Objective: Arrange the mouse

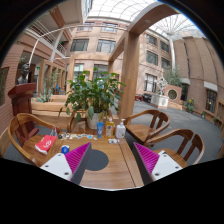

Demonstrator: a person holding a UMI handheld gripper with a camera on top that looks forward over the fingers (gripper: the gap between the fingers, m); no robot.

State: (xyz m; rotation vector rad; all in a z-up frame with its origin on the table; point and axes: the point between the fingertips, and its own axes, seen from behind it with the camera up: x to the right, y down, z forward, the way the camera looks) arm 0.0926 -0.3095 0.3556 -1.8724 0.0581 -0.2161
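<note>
My gripper (pixel 112 160) is open and empty above a wooden table (pixel 118 165). Its magenta pads (pixel 76 157) stand wide apart. A dark grey round mouse mat (pixel 97 158) lies on the table between the fingers, close to the left one. A small dark and blue object (pixel 65 149), which may be the mouse, sits on the table just outside the left finger; I cannot tell its shape for sure.
Two bottles (pixel 100 128) and a potted plant (pixel 95 95) stand at the table's far edge. Small white items (pixel 111 140) lie near them. Wooden chairs (pixel 160 125) ring the table. A red thing (pixel 45 143) lies on the left chair.
</note>
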